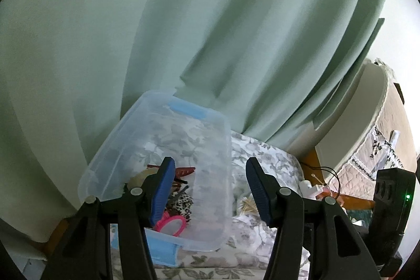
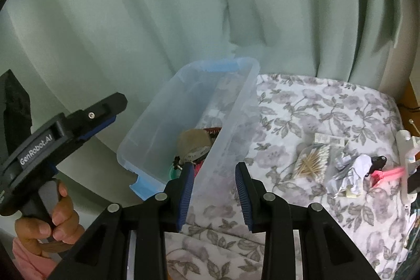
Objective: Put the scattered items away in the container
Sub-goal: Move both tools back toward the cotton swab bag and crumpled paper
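Note:
A clear plastic container point(image 1: 210, 175) with blue latches stands on the floral cloth point(image 2: 302, 109) and also shows in the right wrist view point(image 2: 236, 101). Inside lie a red hair claw point(image 1: 185, 171), a pink mirror point(image 1: 172, 226), a leopard-print item point(image 1: 181, 202) and a roll of brown tape point(image 2: 193, 146). My left gripper point(image 1: 210, 190) is open and empty, above the container's near right wall. My right gripper point(image 2: 214, 190) is open and empty at the container's near corner. On the cloth to the right lie cotton swabs point(image 2: 313, 162), crumpled white wrapping point(image 2: 346, 172) and a pink item point(image 2: 388, 173).
A pale green curtain point(image 1: 210, 30) hangs right behind the container. A white device point(image 2: 407, 148) and a wooden frame point(image 1: 312, 156) lie at the cloth's right edge. The hand-held left gripper body point(image 2: 65, 127) shows at the left in the right wrist view.

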